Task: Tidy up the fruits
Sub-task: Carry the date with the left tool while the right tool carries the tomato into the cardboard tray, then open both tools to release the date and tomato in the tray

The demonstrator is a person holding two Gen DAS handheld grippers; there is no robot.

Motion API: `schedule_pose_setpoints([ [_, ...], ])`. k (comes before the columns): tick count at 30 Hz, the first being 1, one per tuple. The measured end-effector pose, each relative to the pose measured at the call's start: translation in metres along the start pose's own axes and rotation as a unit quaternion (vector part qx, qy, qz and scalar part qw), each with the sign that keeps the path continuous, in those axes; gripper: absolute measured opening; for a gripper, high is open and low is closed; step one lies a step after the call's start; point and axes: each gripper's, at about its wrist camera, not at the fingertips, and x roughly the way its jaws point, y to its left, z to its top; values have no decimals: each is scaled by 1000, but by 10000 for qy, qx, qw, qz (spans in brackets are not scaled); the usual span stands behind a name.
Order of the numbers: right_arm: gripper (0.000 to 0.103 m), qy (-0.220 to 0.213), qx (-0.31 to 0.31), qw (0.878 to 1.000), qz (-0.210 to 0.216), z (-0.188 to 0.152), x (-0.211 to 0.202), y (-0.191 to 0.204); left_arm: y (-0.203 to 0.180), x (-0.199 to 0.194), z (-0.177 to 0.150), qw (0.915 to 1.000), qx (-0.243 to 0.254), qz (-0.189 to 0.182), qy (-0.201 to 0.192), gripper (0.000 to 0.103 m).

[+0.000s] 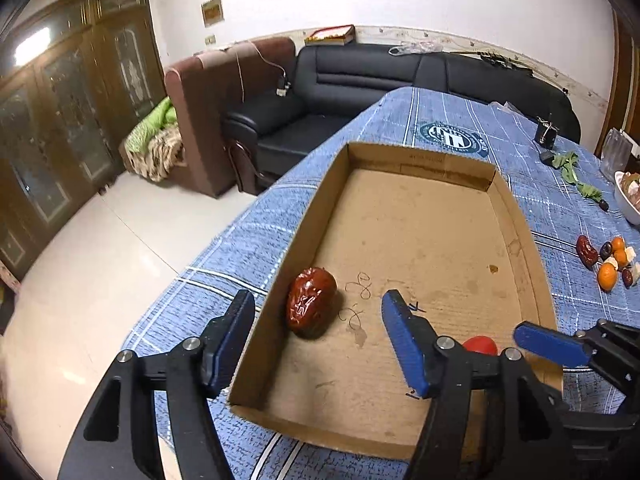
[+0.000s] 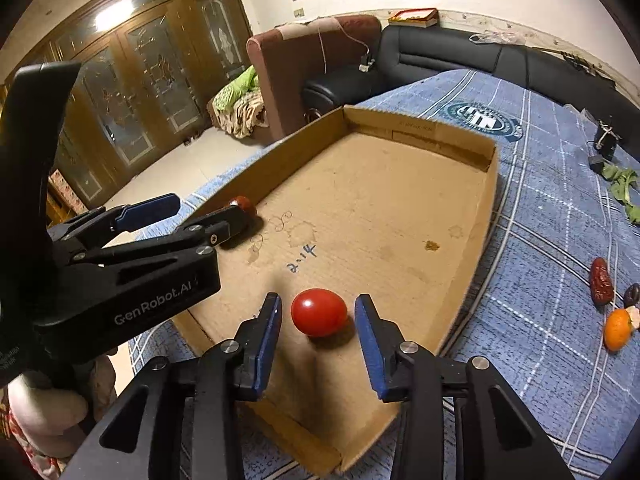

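A shallow cardboard tray point(image 1: 416, 160) point(image 2: 492, 168) lies on the blue checked tablecloth. A wrinkled red date point(image 1: 311, 302) rests on the tray floor by its left wall; my left gripper point(image 1: 316, 320) is open, with one finger outside the wall and one inside, not touching the date. A red cherry tomato point(image 2: 319, 312) lies on the tray floor between the fingers of my open right gripper point(image 2: 318, 336), with gaps on both sides. The tomato peeks out behind the left gripper's finger in the left wrist view point(image 1: 480, 345).
Loose fruit lies on the cloth right of the tray: a red date point(image 2: 601, 281), small oranges point(image 1: 607, 276) point(image 2: 618, 329) and dark fruits. A white bowl point(image 1: 626, 200), green leaves point(image 1: 568, 168) and small black items sit further back. The table edge and floor lie left.
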Motion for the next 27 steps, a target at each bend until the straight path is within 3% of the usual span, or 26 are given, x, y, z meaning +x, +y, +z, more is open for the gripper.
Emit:
schedule_pose_setpoints([
  [12, 48, -388, 288, 9988, -70, -8, -38, -24, -24, -26, 2, 9990, 313, 124, -280, 71],
  [21, 49, -529, 717, 9957, -253, -26, -62, -64, -52, -40, 4, 9973, 623, 45, -394, 72],
  [25, 49, -594, 978, 9927, -392, -38, -77, -92, -67, -43, 6, 9967, 681, -333, -295, 72],
  [27, 49, -676, 1120, 9895, -622, -49, -91, -111, -79, -46, 7, 9936, 688, -888, -141, 72],
])
